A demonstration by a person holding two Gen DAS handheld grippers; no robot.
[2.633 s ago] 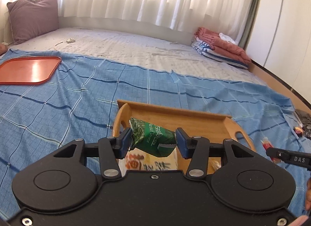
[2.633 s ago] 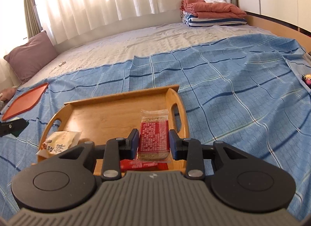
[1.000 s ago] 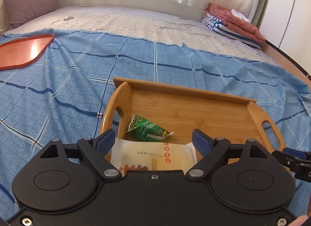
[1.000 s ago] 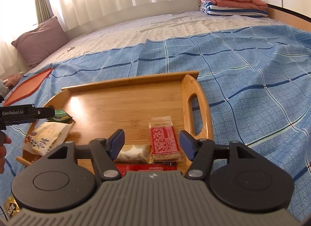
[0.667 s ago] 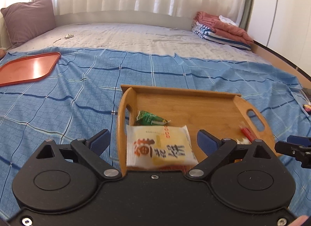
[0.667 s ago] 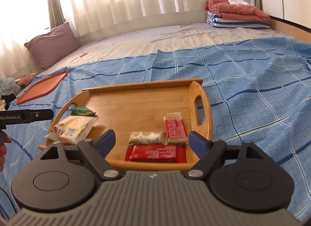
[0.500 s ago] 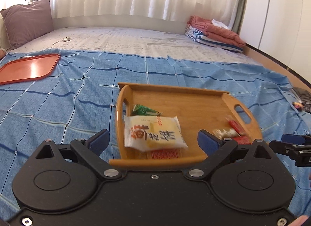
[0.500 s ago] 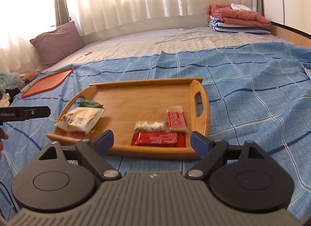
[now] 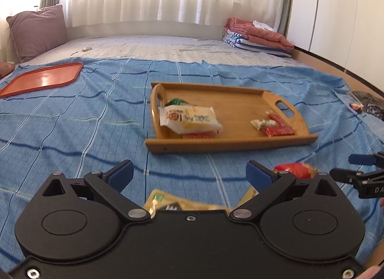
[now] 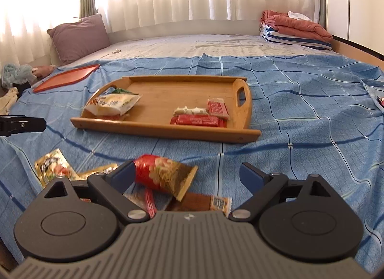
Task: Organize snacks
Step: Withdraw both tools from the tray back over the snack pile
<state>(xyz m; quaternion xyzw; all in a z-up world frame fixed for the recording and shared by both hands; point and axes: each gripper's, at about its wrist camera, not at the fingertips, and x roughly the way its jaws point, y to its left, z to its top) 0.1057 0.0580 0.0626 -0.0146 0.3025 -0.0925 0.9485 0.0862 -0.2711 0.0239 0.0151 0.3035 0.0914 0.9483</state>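
Observation:
A wooden tray (image 9: 240,144) (image 10: 153,129) lies on the blue checked bedspread. It holds a white-and-yellow snack bag (image 9: 189,119) (image 10: 112,103), a green packet (image 9: 176,101), a long red bar (image 10: 198,120), a small red packet (image 10: 217,108) and a pale bar (image 10: 189,110). My left gripper (image 9: 189,173) is open and empty, pulled back from the tray, above a yellow packet (image 9: 163,201). My right gripper (image 10: 187,174) is open over a red-and-gold packet (image 10: 163,175) and a brown bar (image 10: 199,203). Another yellow packet (image 10: 51,166) lies to the left.
An orange tray (image 9: 43,78) lies far left on the bedspread. A mauve pillow (image 9: 38,31) and folded blankets (image 9: 259,36) sit at the back. Dark clutter (image 9: 369,106) is at the right edge. The other gripper's tip shows in each view (image 9: 360,178) (image 10: 21,124).
Both grippers let go of their packets in the tray, opened wide and drew back. Loose packets in front of the tray have come into view.

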